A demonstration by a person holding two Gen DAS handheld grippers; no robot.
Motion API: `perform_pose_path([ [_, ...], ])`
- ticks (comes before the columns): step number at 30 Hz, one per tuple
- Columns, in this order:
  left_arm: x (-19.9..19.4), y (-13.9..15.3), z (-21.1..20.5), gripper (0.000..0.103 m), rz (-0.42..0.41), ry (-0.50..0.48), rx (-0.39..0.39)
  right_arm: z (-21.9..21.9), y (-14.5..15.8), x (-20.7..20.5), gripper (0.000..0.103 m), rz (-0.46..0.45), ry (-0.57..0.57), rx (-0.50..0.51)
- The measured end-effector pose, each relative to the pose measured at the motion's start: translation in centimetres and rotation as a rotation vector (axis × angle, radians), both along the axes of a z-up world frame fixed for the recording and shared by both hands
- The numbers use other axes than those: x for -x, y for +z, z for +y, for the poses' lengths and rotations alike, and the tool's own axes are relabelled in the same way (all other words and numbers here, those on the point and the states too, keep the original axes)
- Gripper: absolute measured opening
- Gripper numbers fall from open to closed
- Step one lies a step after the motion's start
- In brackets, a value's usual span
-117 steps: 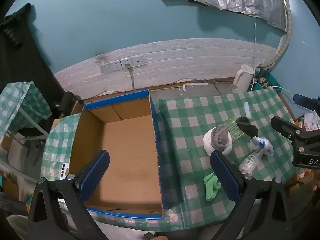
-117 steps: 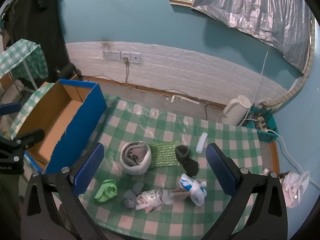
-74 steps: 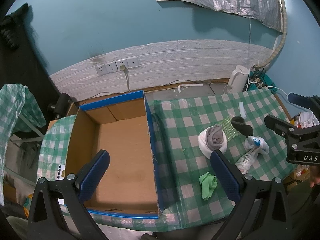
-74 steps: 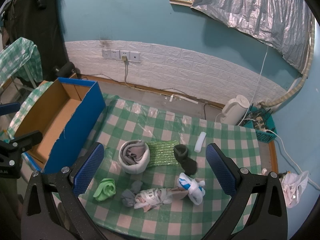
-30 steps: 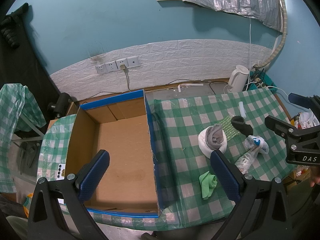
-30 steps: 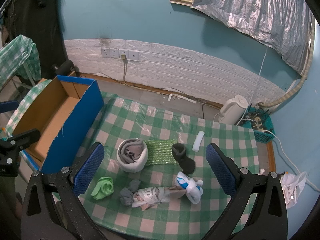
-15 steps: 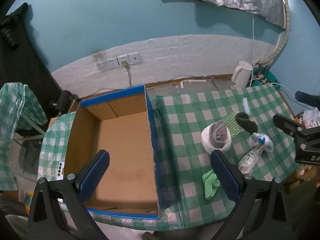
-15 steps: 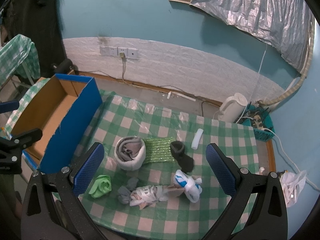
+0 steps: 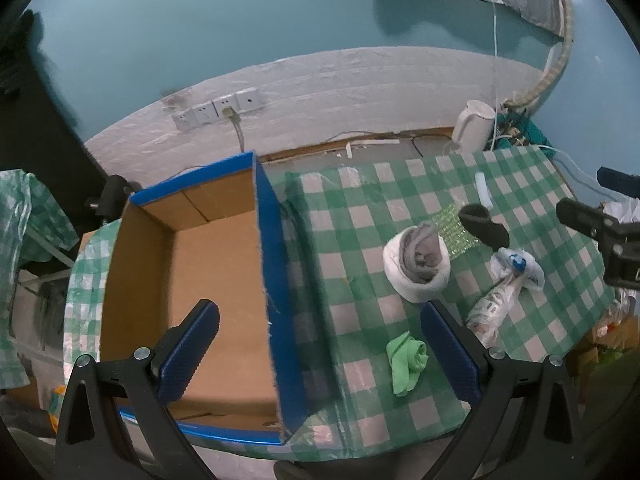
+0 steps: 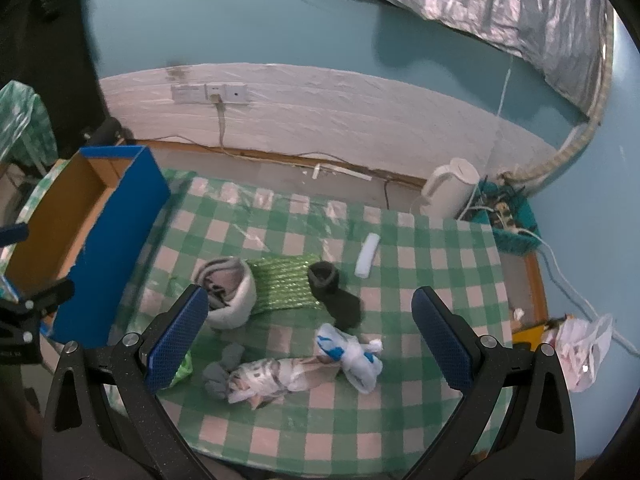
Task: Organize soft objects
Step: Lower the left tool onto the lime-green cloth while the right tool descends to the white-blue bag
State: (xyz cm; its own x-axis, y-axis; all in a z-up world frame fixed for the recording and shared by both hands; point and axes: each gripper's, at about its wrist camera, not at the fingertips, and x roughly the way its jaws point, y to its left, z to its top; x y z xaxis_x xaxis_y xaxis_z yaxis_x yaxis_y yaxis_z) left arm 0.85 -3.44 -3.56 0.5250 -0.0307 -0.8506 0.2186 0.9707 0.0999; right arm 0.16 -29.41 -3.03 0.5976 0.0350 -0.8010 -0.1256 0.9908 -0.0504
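Both tools hang above the checked-cloth counter with nothing taken up yet. The left hand-held gripper is spread wide and empty, straddling the right wall of the open blue-sided cardboard box, whose brown floor looks bare. The right hand-held gripper is equally wide and empty, poised over the cluster of soft things lying apart from the box: a white rolled towel with grey cloth tucked inside, a glittery green woven mat touching it, a black sock, a knotted white-and-blue plastic bag, a printed crumpled bag beside a grey sock, and a small green rolled cloth.

The pieces crowd one another, so a closing pinch could likely drag a neighbour along, or catch only a loose fold and let the bundle unroll mid-carry. The box wall stands tall; a low carry may snag on its rim.
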Motion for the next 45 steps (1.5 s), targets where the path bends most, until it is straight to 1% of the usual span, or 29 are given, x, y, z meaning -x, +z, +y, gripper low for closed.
perform_pose_path([
  [9, -0.2, -1.4, -1.8, 0.102, 0.044, -0.023, -0.013, -1.5, -2.2, -1.1, 0.101, 0.071, -0.043, 0.022],
  [14, -0.5, -3.1, -2.8, 0.102, 0.084, -0.025, -0.032, -2.3, -3.4, -1.5, 0.101, 0.11, -0.059, -0.01],
  [23, -0.3, -6.1, -4.2, 0.101, 0.141, -0.042, -0.062, -2.4, -6.0, -2.2, 0.101, 0.18, -0.055, 0.029],
  [26, -0.1, -7.0, -4.9, 0.097, 0.157, -0.057, -0.072, -2.6, -6.9, -2.7, 0.101, 0.201, -0.057, 0.036],
  [34, -0.3, -9.2, -6.1, 0.097, 0.199, -0.069, -0.091, -2.9, -9.9, -3.9, 0.101, 0.269, -0.063, 0.077],
  [40, -0.6, -11.3, -6.0, 0.097, 0.252, -0.06, -0.074, -3.1, -12.2, -4.7, 0.101, 0.321, -0.059, 0.097],
  [43, -0.6, -12.4, -5.9, 0.097, 0.298, -0.051, -0.057, -3.2, -13.1, -5.0, 0.101, 0.339, -0.06, 0.1],
  [45, -0.6, -12.9, -6.0, 0.097, 0.31, -0.049, -0.054, -3.3, -13.5, -5.1, 0.101, 0.352, -0.062, 0.102],
])
